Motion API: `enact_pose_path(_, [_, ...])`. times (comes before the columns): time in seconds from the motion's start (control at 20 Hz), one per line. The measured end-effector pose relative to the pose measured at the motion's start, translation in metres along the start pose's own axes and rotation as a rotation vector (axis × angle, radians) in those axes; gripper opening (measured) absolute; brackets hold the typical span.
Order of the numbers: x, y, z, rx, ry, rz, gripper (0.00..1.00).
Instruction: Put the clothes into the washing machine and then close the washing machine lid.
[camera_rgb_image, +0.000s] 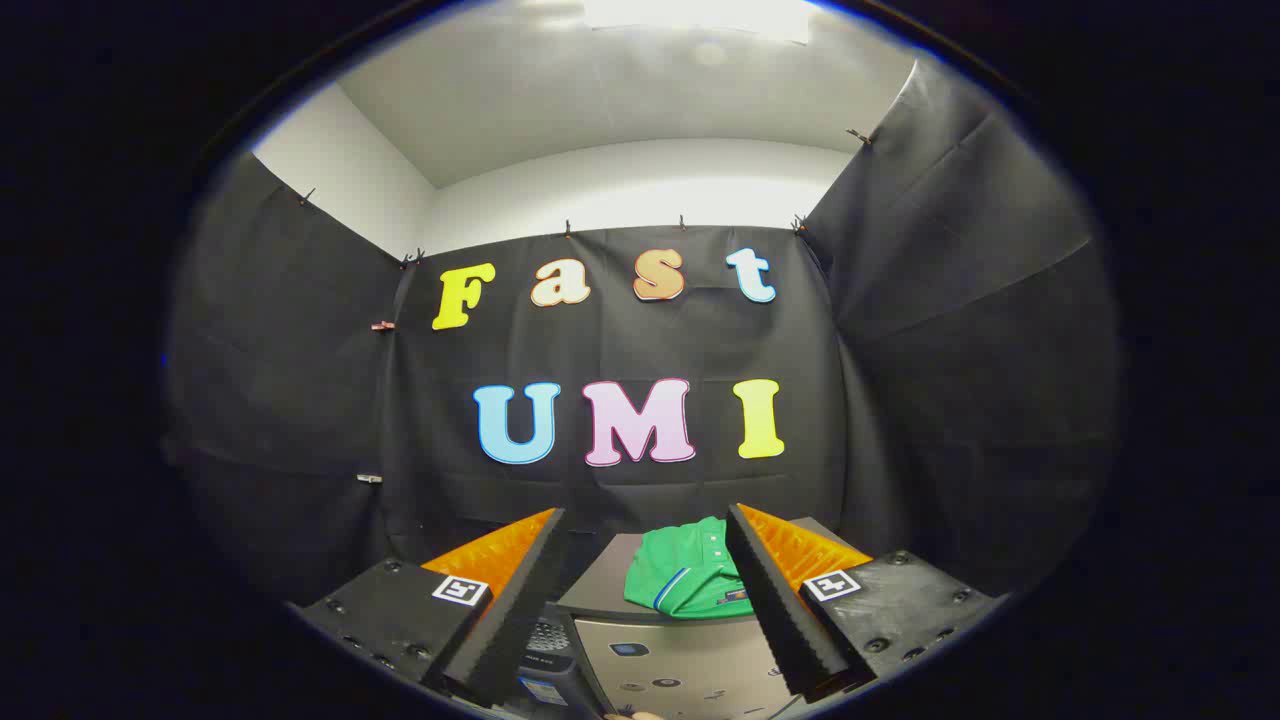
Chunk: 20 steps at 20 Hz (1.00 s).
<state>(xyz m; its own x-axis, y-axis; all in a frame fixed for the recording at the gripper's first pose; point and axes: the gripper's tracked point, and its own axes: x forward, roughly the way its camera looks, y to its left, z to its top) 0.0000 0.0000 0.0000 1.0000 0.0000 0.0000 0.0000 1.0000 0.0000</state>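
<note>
Black-walled booth; green shirt (685, 572) on washer lid (600, 590), tool (645, 525) spread, empty.

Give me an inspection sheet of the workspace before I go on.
Surface: grey top of the washing machine, lying flat beyond the tongs.
Job's things: green garment, folded, resting on that top, not yet inside.
Clutter: dark keypad-like device beside the machine; small stickers on the machine's front.
Grippers: tongs open, held apart from the garment, touching nothing.
Cables: nothing seen.
Surroundings: black cloth booth wall, white wall above, ceiling light.
</note>
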Motion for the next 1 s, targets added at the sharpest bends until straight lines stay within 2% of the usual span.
enact_pose_path(1.0, [0.017, -0.012, -0.021, -0.031, 0.049, -0.043, 0.99])
